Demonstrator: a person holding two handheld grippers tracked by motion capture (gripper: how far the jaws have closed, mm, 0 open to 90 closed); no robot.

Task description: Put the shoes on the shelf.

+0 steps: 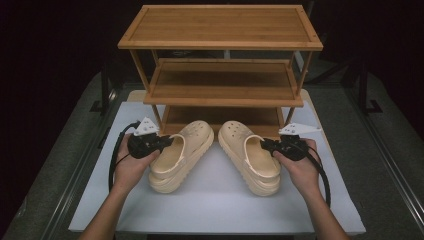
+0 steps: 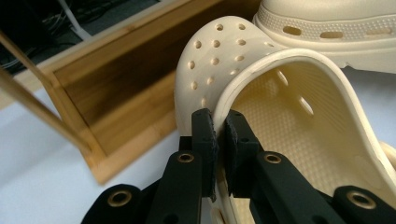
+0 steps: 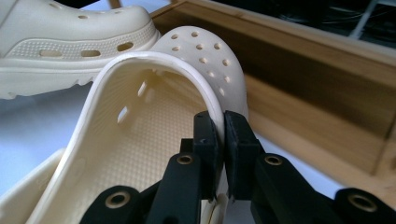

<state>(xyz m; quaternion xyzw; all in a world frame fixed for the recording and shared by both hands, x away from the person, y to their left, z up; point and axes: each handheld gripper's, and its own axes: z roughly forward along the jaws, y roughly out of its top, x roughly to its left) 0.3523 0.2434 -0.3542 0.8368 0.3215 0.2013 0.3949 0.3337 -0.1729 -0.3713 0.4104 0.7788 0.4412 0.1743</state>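
1. The left gripper is held in the person's left hand at the left of the white table top; its jaws are pinched on the outer side wall of the left clog, one jaw outside the rim and one inside.
2. In the left gripper view, the left gripper is seen clamped over the cream rim of the left clog, just behind its perforated toe cap.
3. The left clog is set on the table top with its toe pointed towards the bottom shelf of the wooden shoe rack, heel nearer the person.
4. The right clog is placed just beside it, toes close together and heels angled apart.
5. The right gripper is held in the right hand; its jaws are pressed onto the outer side wall of the right clog.
6. In the right gripper view, the right gripper is seen gripping the rim of the right clog, with the shoe rack close beyond it.
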